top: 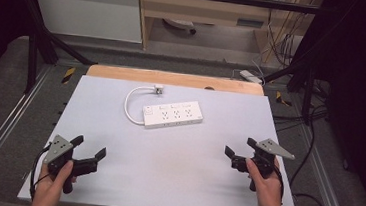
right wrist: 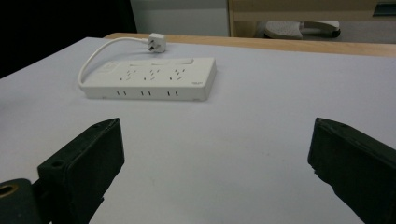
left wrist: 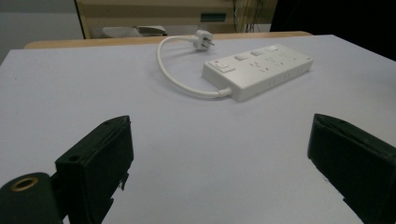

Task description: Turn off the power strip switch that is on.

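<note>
White power strip (top: 172, 114) lies untouched mid-counter (top: 164, 176), both claws, left (top: 88, 146) and right (top: 239, 147), wide and well short, so reaching in probably comes next.

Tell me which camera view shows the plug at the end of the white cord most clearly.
The left gripper view shows the plug best: it is near enough to make out its metal pins, beyond the power strip. In the right gripper view the plug is smaller, with its pins hard to see. In the high view the plug is tiny.
</note>
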The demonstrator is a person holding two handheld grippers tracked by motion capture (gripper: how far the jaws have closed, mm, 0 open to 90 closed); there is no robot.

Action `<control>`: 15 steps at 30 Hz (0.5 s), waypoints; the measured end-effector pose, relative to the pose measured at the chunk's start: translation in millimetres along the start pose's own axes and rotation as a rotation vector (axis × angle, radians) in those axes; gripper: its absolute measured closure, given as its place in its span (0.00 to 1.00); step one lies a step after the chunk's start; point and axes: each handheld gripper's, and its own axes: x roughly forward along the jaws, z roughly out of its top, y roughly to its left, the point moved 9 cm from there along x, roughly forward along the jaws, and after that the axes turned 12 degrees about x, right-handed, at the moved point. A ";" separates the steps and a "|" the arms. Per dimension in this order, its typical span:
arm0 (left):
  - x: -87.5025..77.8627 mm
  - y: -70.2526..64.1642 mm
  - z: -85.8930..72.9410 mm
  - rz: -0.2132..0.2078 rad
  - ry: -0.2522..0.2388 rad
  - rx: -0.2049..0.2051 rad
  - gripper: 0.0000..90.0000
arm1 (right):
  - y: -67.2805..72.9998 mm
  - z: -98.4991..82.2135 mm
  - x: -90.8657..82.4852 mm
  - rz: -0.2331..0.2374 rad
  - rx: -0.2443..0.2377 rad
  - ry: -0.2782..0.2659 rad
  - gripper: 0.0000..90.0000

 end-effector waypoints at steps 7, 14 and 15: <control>-2.1 0.8 0.6 0.000 -0.007 0.003 0.07 | 17.8 34.1 -0.6 0.031 -0.051 -0.043 0.04; -2.1 2.3 1.0 -0.002 -0.013 -0.010 0.07 | 29.6 53.4 0.1 0.045 -0.070 -0.053 0.04; -0.7 1.9 1.2 -0.001 -0.009 -0.008 0.07 | 30.2 54.6 1.3 0.044 -0.070 -0.049 0.04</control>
